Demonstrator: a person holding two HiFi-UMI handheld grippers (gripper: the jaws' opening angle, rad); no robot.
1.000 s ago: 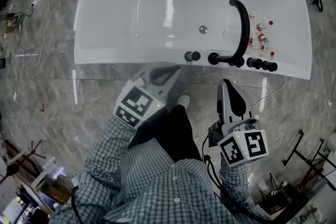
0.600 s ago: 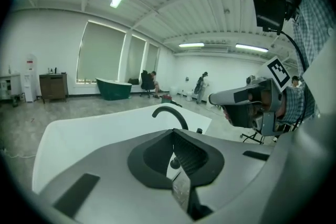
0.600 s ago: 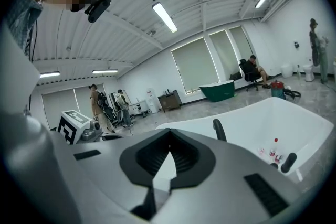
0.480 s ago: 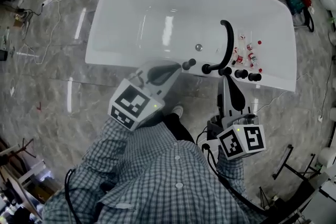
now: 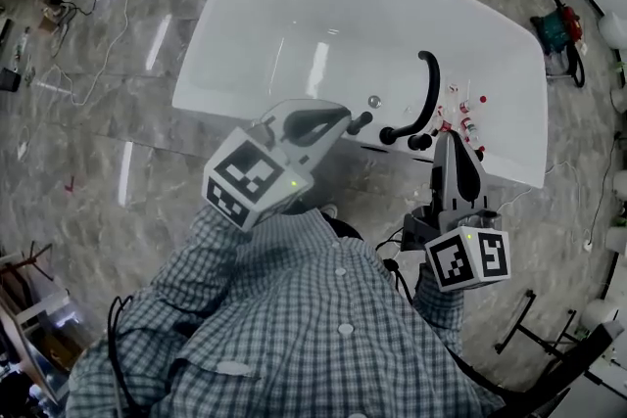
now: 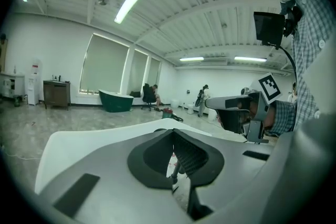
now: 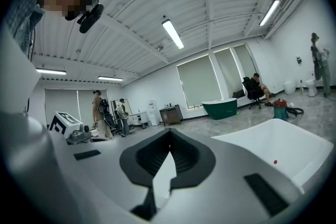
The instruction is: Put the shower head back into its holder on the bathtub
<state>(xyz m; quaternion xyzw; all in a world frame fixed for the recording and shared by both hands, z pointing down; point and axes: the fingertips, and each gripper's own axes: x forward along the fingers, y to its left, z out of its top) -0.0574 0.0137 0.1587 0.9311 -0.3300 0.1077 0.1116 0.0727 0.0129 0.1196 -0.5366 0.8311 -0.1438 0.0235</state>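
Bathtub (image 5: 294, 24): white, freestanding on a grey marble floor (image 5: 108, 162); drain (image 5: 374, 101) lies close to the fittings.
Left tongs (image 5: 338, 120): clenched tip to tip, nothing gripped. In the head view the tip overlaps the tub's near rim, just beside a black knob (image 5: 364, 119).
Spout (image 5: 428, 88): black, arching from the near rim over the basin.
Shower head: cannot be singled out among the black fittings on the near rim; in neither tongs.
Bottles (image 5: 462, 119): small, red-capped, clustered on the rim right of the spout.
Right tongs (image 5: 454, 144): clenched, empty; the tip overlaps the rim just below the bottles and covers the fittings there.
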